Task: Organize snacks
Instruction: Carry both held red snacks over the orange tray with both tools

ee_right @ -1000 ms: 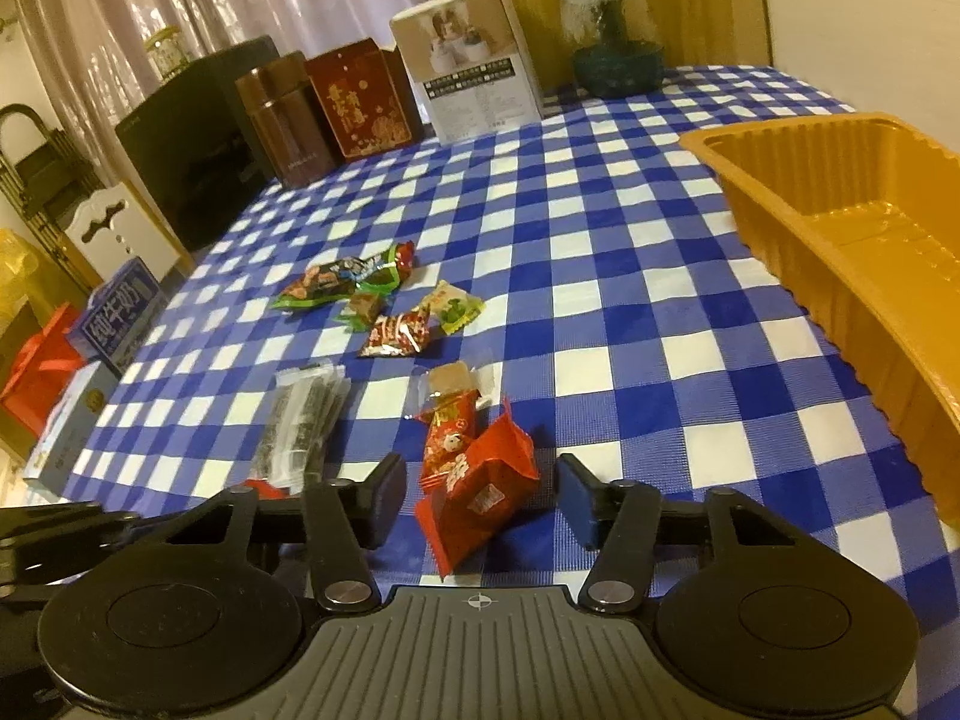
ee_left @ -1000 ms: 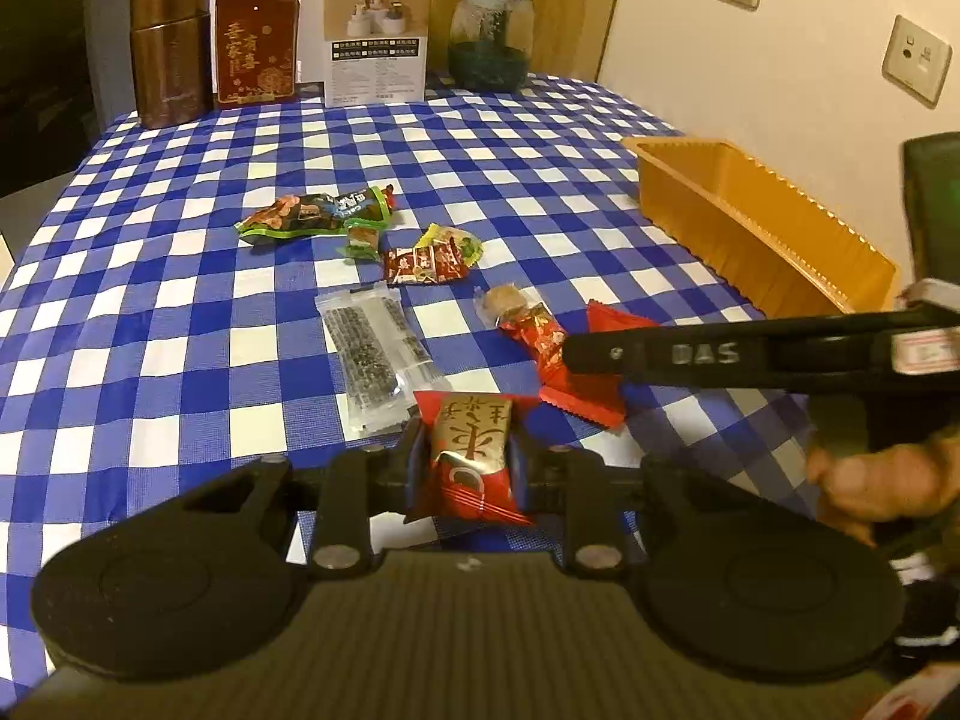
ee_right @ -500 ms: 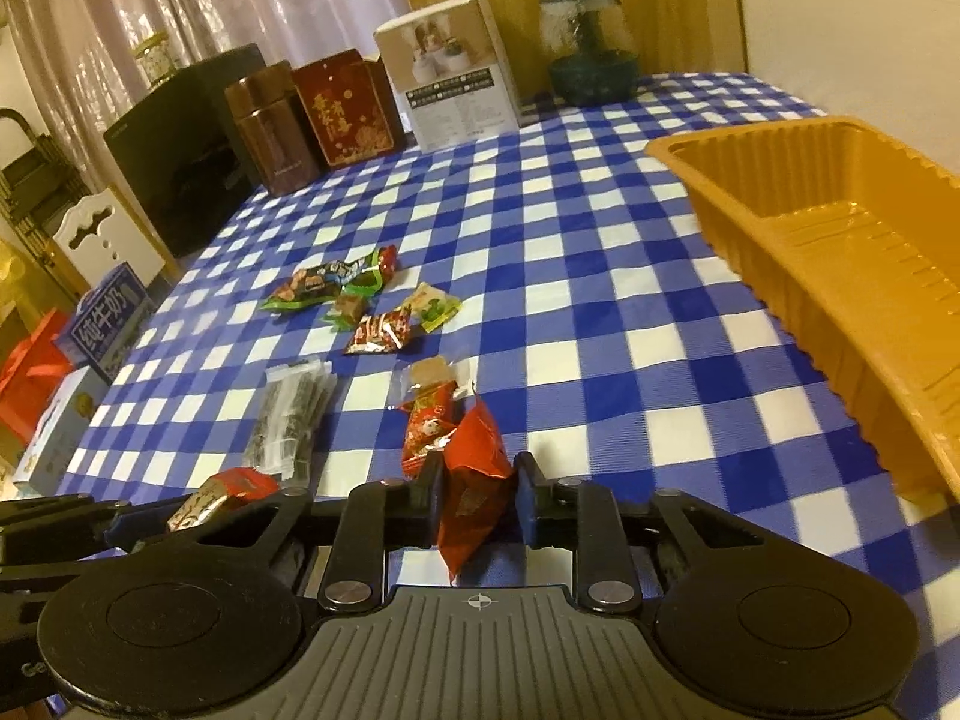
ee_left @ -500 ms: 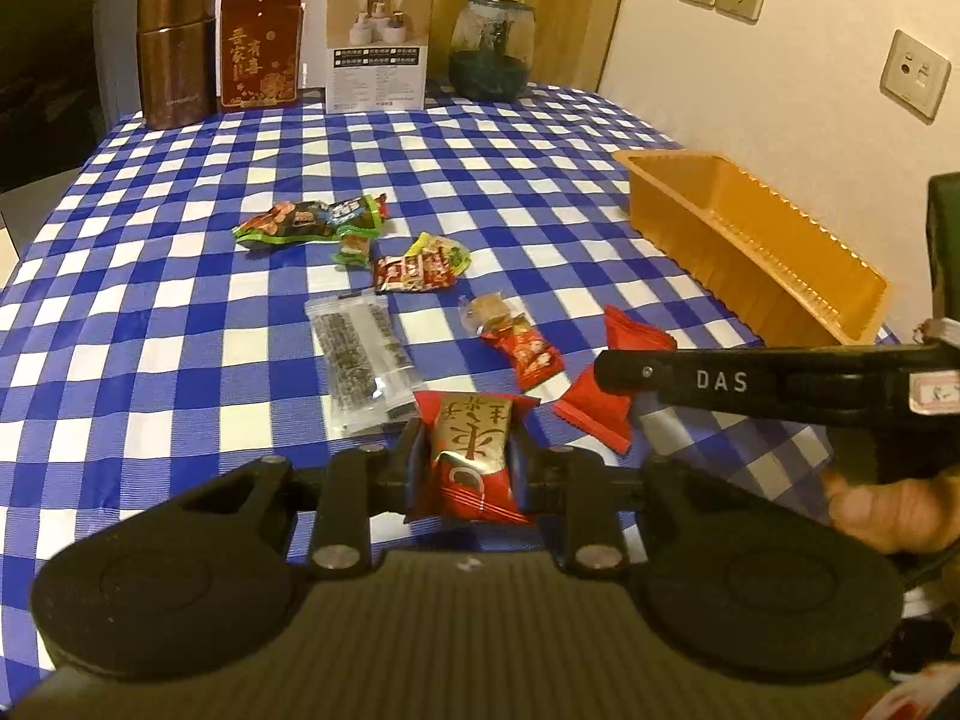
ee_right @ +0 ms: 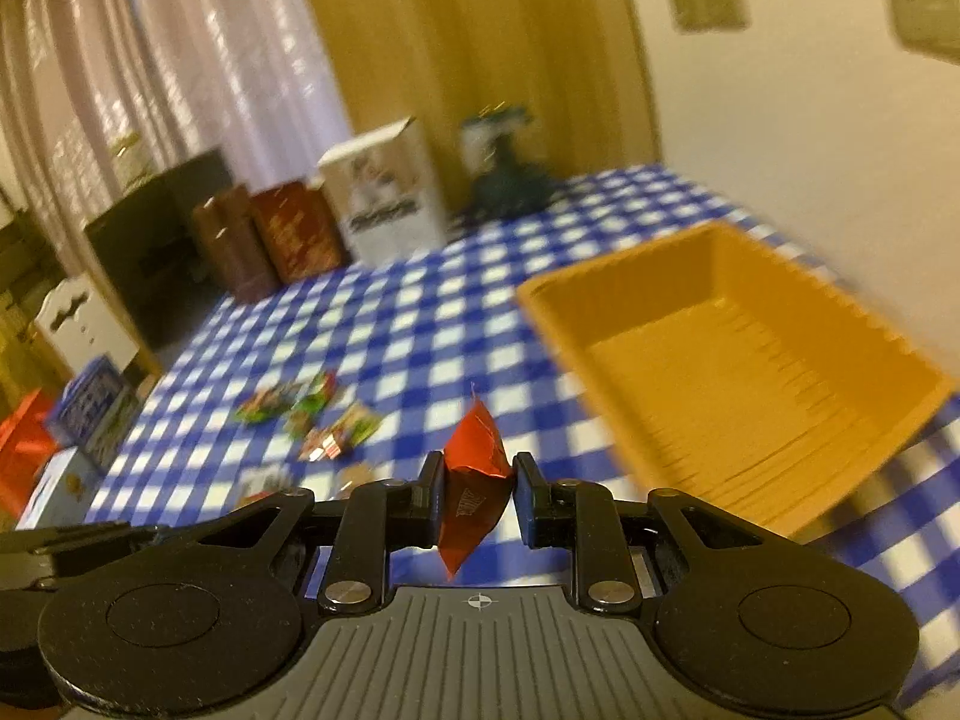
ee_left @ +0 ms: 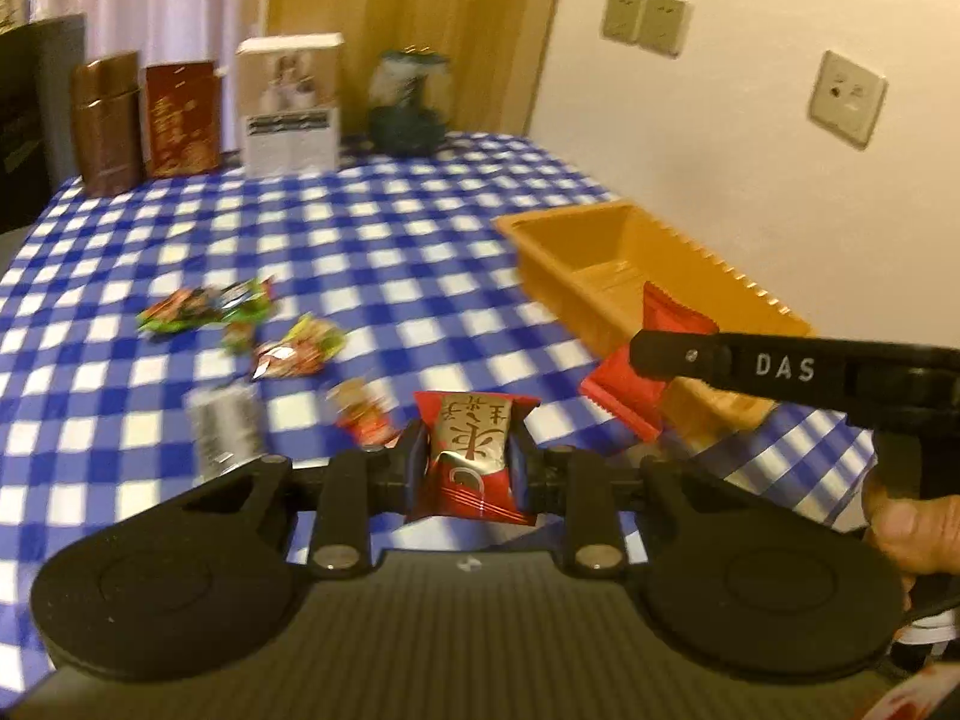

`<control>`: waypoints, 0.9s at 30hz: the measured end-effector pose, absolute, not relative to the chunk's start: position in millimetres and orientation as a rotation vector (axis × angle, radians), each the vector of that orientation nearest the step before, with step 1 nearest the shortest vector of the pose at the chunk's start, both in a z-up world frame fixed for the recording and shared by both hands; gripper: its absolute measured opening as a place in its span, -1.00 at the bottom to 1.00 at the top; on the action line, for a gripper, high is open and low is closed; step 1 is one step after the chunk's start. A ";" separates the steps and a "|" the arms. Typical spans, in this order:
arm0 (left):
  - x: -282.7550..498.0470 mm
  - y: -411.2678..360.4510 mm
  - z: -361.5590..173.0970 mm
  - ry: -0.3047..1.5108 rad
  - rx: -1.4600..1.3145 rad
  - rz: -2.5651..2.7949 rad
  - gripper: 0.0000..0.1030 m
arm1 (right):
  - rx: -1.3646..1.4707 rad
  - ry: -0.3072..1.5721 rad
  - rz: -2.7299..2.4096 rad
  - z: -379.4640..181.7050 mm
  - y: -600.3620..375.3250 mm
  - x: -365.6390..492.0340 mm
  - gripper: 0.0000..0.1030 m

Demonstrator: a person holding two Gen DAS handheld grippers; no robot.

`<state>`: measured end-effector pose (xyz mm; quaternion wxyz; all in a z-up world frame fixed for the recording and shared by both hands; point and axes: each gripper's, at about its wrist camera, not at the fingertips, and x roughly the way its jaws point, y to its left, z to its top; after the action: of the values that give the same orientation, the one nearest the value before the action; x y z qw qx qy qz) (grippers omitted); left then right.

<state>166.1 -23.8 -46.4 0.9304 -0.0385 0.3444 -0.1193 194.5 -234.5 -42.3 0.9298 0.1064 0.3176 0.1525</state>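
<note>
Both grippers are carrying candy here. The left gripper (ee_left: 468, 465) is holding its jaws clamped on a red-and-gold snack packet (ee_left: 471, 456), bottom centre of the frame. The right gripper (ee_right: 477, 501) is pinching a plain red packet (ee_right: 474, 474), just left of the orange tray (ee_right: 744, 372) on the checkered table (ee_right: 420, 324).

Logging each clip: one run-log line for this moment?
left gripper: shut on red-gold snack packet | right gripper: shut on red packet | orange tray: empty

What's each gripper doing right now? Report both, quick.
Left gripper: shut on the red-and-gold snack packet.
Right gripper: shut on the plain red snack packet.
</note>
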 end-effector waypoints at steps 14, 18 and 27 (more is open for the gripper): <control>223.8 -134.0 -30.7 0.656 -0.039 -0.404 -0.51 | 0.250 0.625 0.109 -21.3 -355.0 228.8 -0.53; 233.8 -154.5 -36.5 0.657 -0.021 -0.425 -0.51 | 0.267 0.637 0.087 -26.9 -373.8 238.0 -0.53; 255.7 -186.9 -53.4 0.675 0.031 -0.450 -0.50 | 0.301 0.663 0.074 -40.6 -390.2 251.3 -0.53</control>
<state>255.7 -186.9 -53.4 0.9187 0.0150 0.3284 -0.2190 251.3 -390.2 -40.6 0.9337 0.1472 0.3243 0.0360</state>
